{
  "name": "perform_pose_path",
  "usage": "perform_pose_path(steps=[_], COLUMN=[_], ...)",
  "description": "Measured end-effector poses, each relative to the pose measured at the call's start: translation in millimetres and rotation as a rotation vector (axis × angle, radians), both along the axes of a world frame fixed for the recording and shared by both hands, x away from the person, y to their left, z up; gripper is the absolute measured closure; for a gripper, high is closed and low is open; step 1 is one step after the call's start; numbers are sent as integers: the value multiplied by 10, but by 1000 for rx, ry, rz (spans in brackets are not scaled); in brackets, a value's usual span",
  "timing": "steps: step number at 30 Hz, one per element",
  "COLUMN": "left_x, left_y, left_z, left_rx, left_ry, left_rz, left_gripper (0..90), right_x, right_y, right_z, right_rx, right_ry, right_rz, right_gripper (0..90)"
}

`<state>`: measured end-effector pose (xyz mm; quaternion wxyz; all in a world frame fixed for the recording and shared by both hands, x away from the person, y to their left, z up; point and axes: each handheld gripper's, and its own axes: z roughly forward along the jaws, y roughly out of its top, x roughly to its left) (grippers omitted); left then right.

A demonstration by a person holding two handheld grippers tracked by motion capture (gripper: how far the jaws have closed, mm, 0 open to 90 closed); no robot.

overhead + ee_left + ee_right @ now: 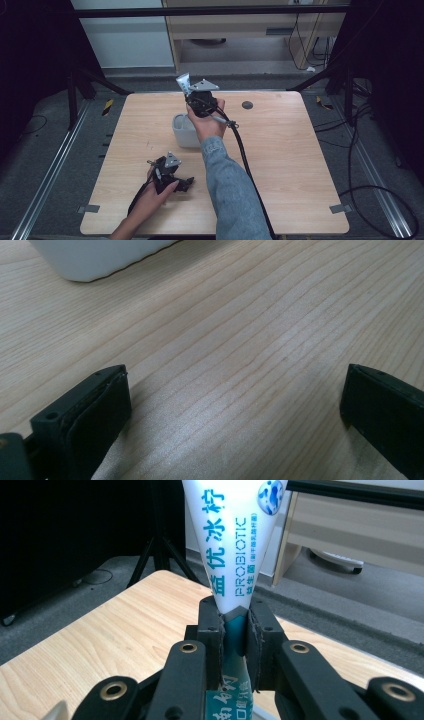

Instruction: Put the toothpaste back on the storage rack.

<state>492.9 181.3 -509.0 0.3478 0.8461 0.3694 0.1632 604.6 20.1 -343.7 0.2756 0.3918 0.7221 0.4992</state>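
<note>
1. The right gripper (234,630) has its jaws pressed tight on a white tube (235,545) with blue print — the pads pinch the tube near its dark teal lower part, and the wider, flat white end fans out beyond the fingertips.
2. In the high view the right gripper (196,92) is held up over the far part of the wooden table (280,165), with the tube (183,82) sticking out past its tip toward the far edge.
3. Just below and toward the person from that gripper stands a white container (183,131), close beside the right hand (207,122).
4. The left gripper (235,410) has its jaws spread wide with nothing between them — only bare table surface (250,340) lies under the gap.
5. The white container (95,257) sits ahead of the left jaws, apart from them.
6. In the high view the left gripper (187,184) lies low on the near part of the table, held by the left hand (150,195), well apart from the tube.
</note>
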Motion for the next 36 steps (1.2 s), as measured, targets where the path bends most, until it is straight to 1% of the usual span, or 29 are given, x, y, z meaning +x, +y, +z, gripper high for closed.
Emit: perform_pose_path(steps=[3, 8, 9, 12, 14, 23, 28, 36], left_x=[0, 0, -1, -2, -2, -2, -1, -2], left_y=[0, 0, 0, 0, 1, 1, 3, 4], left_z=[0, 0, 0, 0, 0, 1, 2, 2], left_rx=[0, 0, 0, 0, 0, 1, 3, 3], left_ry=[0, 0, 0, 0, 0, 1, 2, 1], left_rz=[0, 0, 0, 0, 0, -1, -3, -4], left_gripper=[0, 0, 0, 0, 0, 0, 0, 0], right_x=[7, -8, -13, -9, 4, 31, 31, 11], right_y=[17, 45, 53, 56, 60, 73, 91, 107], right_z=[-65, -80, -93, -124, -172, -270, -294, -379], right_rx=[5, -3, -9, -8, -18, -21, -25, -40], right_ry=[9, 8, 11, 19, 24, 52, 52, 70], right_rz=[5, 11, 9, 5, 3, -8, -5, -5], right_gripper=[791, 790, 790, 790, 790, 790, 790, 790])
